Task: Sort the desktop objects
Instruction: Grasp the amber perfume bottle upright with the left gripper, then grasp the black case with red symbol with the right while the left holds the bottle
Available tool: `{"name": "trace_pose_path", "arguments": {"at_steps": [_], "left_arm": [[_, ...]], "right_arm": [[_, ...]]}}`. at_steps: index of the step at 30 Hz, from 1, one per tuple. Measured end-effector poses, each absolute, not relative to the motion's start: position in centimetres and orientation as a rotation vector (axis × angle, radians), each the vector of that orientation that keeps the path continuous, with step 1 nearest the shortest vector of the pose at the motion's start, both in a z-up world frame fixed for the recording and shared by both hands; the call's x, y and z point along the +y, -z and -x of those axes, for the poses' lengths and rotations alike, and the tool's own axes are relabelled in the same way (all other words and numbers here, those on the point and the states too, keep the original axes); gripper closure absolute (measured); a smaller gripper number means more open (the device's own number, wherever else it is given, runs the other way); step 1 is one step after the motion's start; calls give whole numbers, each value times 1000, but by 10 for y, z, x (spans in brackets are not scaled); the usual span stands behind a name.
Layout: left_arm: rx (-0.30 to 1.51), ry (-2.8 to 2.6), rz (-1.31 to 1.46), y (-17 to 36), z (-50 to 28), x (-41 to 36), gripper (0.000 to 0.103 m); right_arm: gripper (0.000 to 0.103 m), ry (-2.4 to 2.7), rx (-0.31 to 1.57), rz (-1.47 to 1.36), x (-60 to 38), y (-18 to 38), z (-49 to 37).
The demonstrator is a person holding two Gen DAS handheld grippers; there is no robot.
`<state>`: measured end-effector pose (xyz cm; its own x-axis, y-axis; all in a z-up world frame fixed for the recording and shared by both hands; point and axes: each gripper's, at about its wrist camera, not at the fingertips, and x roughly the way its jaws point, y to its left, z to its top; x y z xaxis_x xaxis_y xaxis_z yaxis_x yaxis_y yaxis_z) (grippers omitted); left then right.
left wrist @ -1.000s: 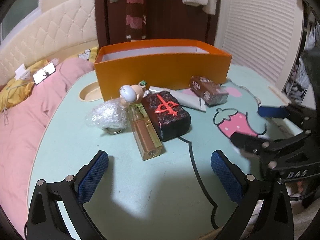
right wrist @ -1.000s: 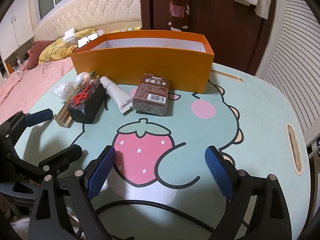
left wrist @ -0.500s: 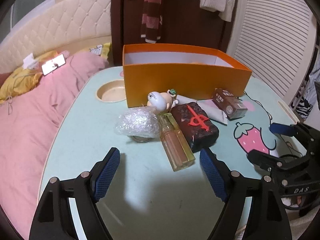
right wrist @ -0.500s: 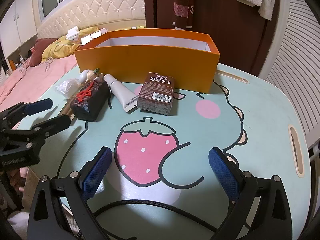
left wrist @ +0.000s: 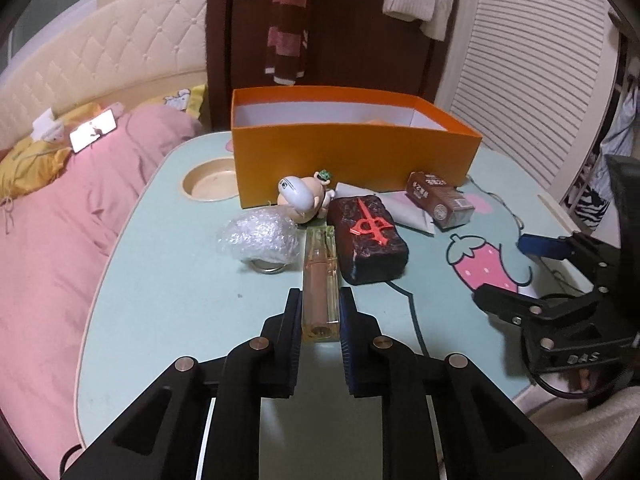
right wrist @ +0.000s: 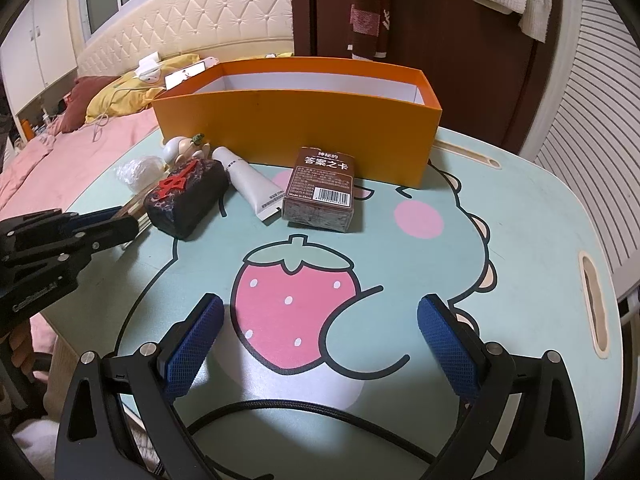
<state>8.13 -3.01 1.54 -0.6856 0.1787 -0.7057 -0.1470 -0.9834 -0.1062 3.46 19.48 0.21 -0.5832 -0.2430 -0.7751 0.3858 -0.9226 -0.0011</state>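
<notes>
My left gripper (left wrist: 319, 300) is shut on the near end of a clear bottle of amber liquid (left wrist: 319, 276) that lies on the table. Beside it lie a dark block with a red character (left wrist: 370, 237), a bubble-wrap bundle (left wrist: 260, 236), a small figurine (left wrist: 304, 198), a white tube (right wrist: 250, 180) and a brown card box (right wrist: 322, 192). An open orange box (left wrist: 352, 152) stands behind them. My right gripper (right wrist: 320, 344) is open and empty above the strawberry print. The left gripper also shows in the right wrist view (right wrist: 116, 222).
The table (left wrist: 168, 280) is mint green with a cartoon print and a round cup recess (left wrist: 208, 184) at its far left. A pink bed (left wrist: 48, 216) lies along the left edge. A slot handle (right wrist: 596, 300) is cut near the right edge. A black cable (right wrist: 280, 412) runs under the right gripper.
My left gripper has moved forward over the amber bottle and closed its fingers on the bottle's near end. The right gripper has stayed open and nearly still.
</notes>
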Motion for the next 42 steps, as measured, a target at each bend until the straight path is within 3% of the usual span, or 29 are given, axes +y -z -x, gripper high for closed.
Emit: {"name": "trace_pose_path", "arguments": {"at_steps": [5,6,7,8,10,15,17,18,19,30,37,42], "left_arm": [[-26,-2740,1161,-17,-92,-33,84],[-11,-2752,1150,-17,-93,-33,71],[10,-2769,1131,-17,-94,-32,52],[39,-2793,1104,-18,-95,-30,45],[78,-2808,1082,-19,-91,-26,42],[106,-2800,1105,-16,-74,-23,42],[61,-2777,1125,-13,-72,-27,55],[37,-2766,1133,-12,-72,-29,78],[24,-2757,1135,-11,-72,-30,86],[-70,-2819,1009,-21,-93,-44,87],[-97,-2898,941,-30,-99,-58,87],[-154,-2936,952,-30,-101,-74,87]], "right_arm": [[5,2504,243,-1191,197,-2,-32],[5,2504,243,-1192,196,-2,-32],[5,2504,243,-1193,196,-2,-32],[5,2504,244,-1194,196,-2,-32],[5,2503,246,-1196,195,-3,-32],[5,2504,246,-1197,196,-3,-31],[5,2504,245,-1197,196,-3,-31],[5,2504,245,-1197,196,-3,-31],[5,2504,245,-1196,197,-3,-31],[5,2510,238,-1206,193,-6,-35],[5,2471,222,-1051,168,-39,-34],[7,2407,120,-1052,138,-53,-13]]}}
